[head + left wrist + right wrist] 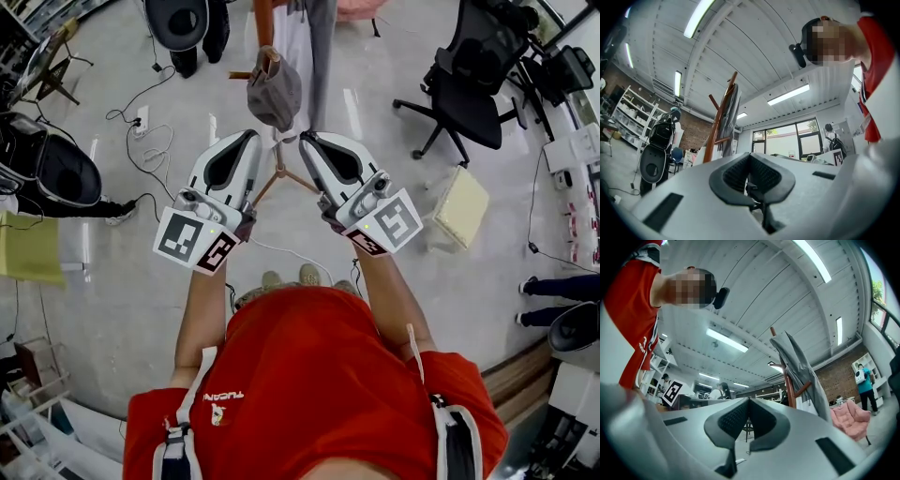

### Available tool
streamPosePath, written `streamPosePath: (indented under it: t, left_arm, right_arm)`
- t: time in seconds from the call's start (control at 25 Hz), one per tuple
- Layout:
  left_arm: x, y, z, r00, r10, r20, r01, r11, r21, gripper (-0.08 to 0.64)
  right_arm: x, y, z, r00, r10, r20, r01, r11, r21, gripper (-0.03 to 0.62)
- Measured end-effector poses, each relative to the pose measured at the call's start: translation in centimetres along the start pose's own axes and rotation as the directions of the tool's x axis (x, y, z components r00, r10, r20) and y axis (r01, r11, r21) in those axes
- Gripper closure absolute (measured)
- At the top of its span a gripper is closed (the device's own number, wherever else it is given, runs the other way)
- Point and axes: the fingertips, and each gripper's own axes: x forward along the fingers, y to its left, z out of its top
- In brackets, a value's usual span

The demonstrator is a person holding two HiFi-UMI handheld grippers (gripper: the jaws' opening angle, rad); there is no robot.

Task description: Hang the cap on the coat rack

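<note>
Pale glossy floor (112, 281) spreads under everything in the head view, with shelving and desks crowding its left and right edges. A person in a red shirt (309, 375) stands at the near edge with both forearms stretched forward. A black office chair (473, 80) sits toward the far right corner of the floor, and a pale yellow box (461, 206) lies nearer, on the right side.

A wooden coat rack (279, 173) stands on its spread legs at the far middle of the floor, directly ahead of the person. It rises at a slant in the left gripper view (719, 122) and the right gripper view (787, 376), draped with grey fabric (799, 362).

The left gripper (251, 136) and the right gripper (309, 141) point side by side at the rack, close to each other but apart. The left gripper's jaws (750, 157) are pressed together with nothing between them. The right gripper's jaws (749, 401) are likewise closed tight and empty.

The grey cap (274, 92) hangs at the top of the rack, just beyond both jaw tips, touching neither. A white power strip (142, 119) with trailing cables lies toward the far left.
</note>
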Motion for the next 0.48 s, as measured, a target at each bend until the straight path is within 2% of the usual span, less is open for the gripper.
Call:
streamPosePath:
  t: [0.48]
  left_arm:
    - [-0.58, -0.28, 0.54, 1.0, -0.014, 0.012, 0.014, 1.0, 0.015, 0.551]
  right_arm:
    - [0.67, 0.81, 0.24, 1.0, -0.003, -0.005, 0.003, 1.0, -0.028, 0.569]
